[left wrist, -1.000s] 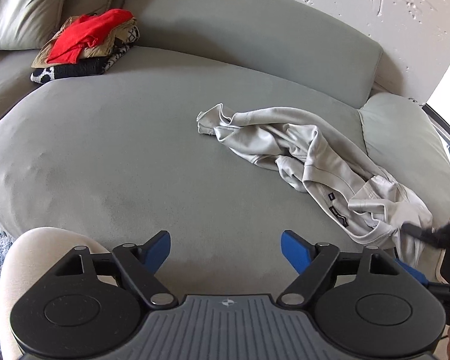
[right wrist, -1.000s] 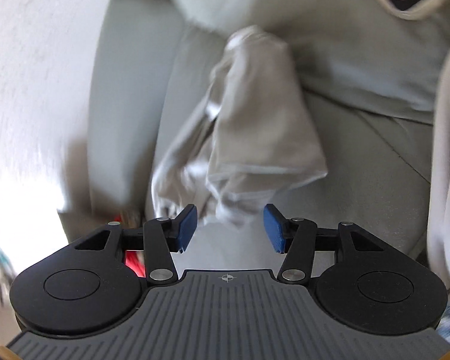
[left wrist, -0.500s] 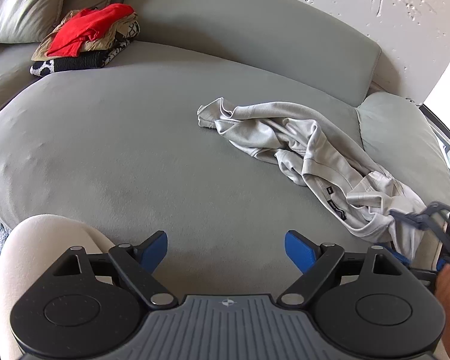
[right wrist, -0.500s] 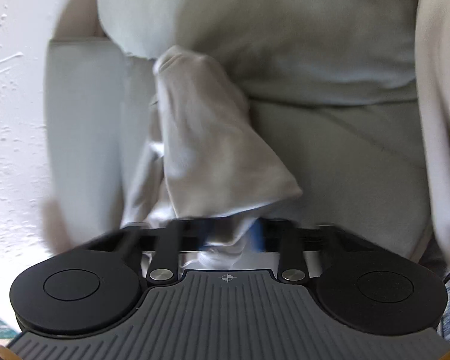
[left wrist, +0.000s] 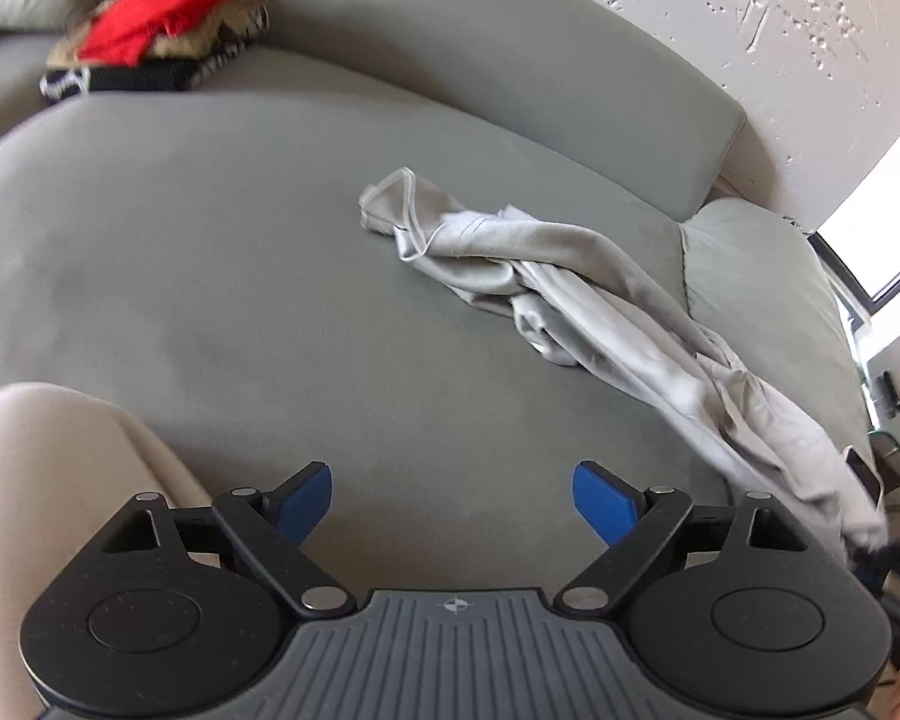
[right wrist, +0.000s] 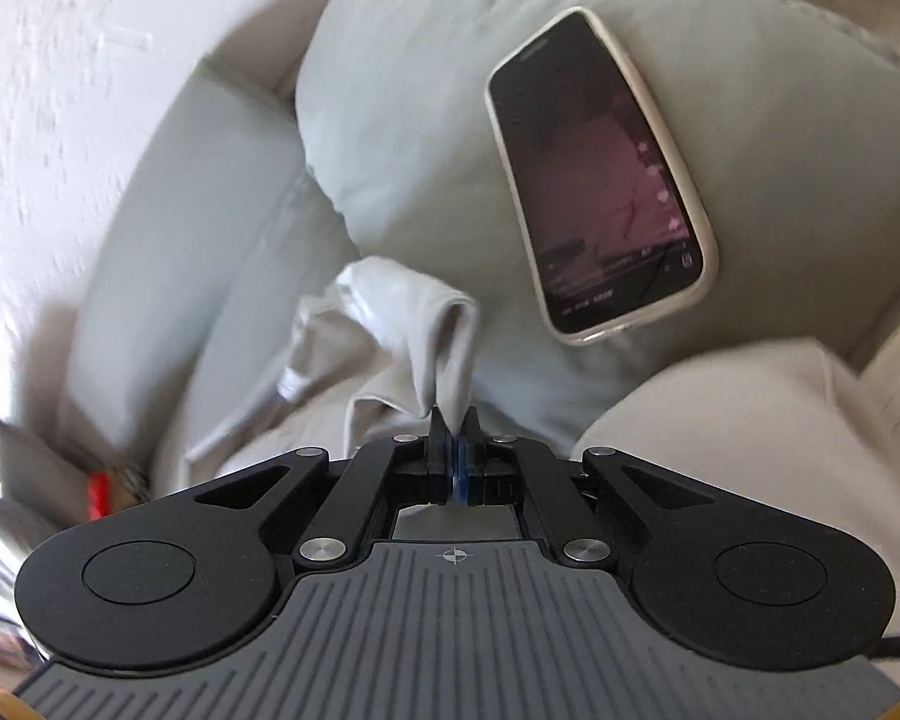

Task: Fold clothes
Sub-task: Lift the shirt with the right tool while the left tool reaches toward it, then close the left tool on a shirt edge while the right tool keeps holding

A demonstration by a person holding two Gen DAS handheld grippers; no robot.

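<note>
One garment (left wrist: 576, 294) is strewn crumpled across the sofa (left wrist: 210, 252). Its near end is pinched in the right tool (right wrist: 453, 429), likely for spreading out. Left tool (left wrist: 453, 501) is held spread, empty, ready for another corner.

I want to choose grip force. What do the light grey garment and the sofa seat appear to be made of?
Light grey garment: seems a thin, smooth, slightly shiny knit, maybe synthetic; it falls in soft fine folds with a faint sheen. Sofa seat: looks like matte, short-pile upholstery, perhaps microfibre or velvet; darker and lighter brushed patches show on it. The exact fibre of both stays uncertain.
</note>
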